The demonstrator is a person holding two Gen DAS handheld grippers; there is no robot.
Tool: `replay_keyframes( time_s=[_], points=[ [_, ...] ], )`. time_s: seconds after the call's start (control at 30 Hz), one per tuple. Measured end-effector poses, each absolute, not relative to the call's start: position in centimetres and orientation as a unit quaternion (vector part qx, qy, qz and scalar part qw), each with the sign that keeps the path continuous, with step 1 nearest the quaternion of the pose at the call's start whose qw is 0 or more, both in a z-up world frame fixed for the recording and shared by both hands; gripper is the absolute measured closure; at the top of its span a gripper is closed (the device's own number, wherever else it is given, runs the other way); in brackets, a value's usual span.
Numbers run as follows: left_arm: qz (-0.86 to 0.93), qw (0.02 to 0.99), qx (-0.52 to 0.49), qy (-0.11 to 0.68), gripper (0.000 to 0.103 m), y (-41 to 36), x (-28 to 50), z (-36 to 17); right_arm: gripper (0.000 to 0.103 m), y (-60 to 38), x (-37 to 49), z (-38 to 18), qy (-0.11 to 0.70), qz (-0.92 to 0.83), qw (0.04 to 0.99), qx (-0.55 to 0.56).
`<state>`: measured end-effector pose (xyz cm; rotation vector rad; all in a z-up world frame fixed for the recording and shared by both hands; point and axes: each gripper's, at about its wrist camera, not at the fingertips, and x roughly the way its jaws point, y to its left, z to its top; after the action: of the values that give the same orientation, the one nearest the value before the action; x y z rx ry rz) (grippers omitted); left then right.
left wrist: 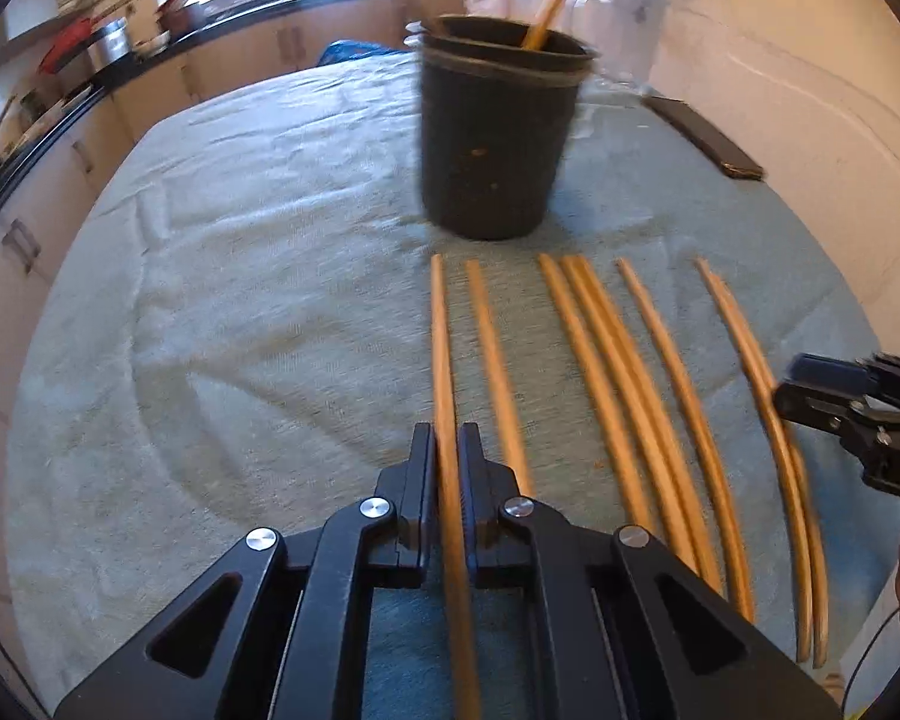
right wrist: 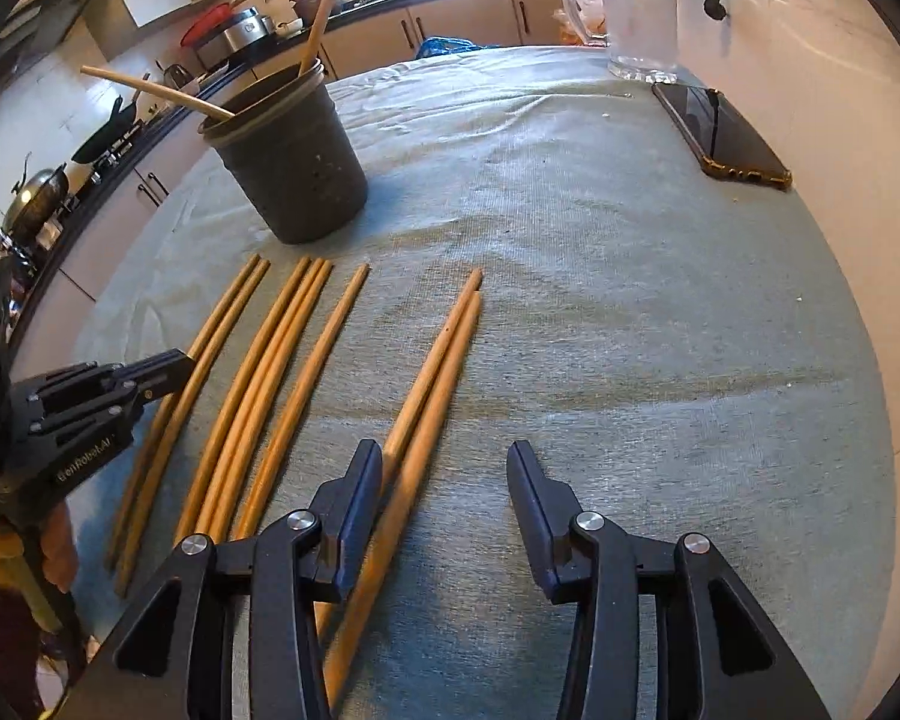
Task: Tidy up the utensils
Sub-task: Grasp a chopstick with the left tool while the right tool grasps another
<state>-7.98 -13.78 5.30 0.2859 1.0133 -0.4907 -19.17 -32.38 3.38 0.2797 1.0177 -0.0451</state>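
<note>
Left wrist view
Left gripper [left wrist: 447, 450]: pinched on the leftmost chopstick [left wrist: 441, 348], far end free over the grey cloth [left wrist: 210, 300].
Holder [left wrist: 495, 138]: black cup just beyond the row, one stick already inside.
Advice: lift clear before tilting; tip first into the rim.

Right wrist view
Right gripper [right wrist: 444, 480]: spread, empty; nearest chopstick pair [right wrist: 444, 354] beside its left finger [right wrist: 360, 498], not gripped.
Advice: centre over one stick; avoid nudging its neighbour.
Caution: phone [right wrist: 726, 138] and glass jug [right wrist: 639, 12] further back.
</note>
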Motion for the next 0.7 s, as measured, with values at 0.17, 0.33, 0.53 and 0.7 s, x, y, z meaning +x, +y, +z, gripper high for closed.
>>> replay_keyframes(
  time_s=[0.17,0.33,0.53,0.7],
  points=[
    [-0.18,0.829,0.067,0.525,0.096,-10.5,-7.9,5.5,0.058,-33.5,-19.9,3.5,0.492,-0.029,0.859,0.139],
    [-0.169,0.803,0.014,0.572,0.096,-8.3,-7.6,5.7,0.069,-33.2,-19.6,3.4,0.507,-0.04,0.854,0.106],
    [-0.174,0.81,0.014,0.559,0.096,-9.0,-6.4,6.2,0.069,-33.6,-18.5,4.4,0.496,-0.015,0.853,0.159],
    [-0.177,0.807,0.019,0.563,0.096,-9.8,-4.0,5.4,0.07,-32.4,-16.9,3.2,0.513,-0.025,0.848,0.13]
  ],
)
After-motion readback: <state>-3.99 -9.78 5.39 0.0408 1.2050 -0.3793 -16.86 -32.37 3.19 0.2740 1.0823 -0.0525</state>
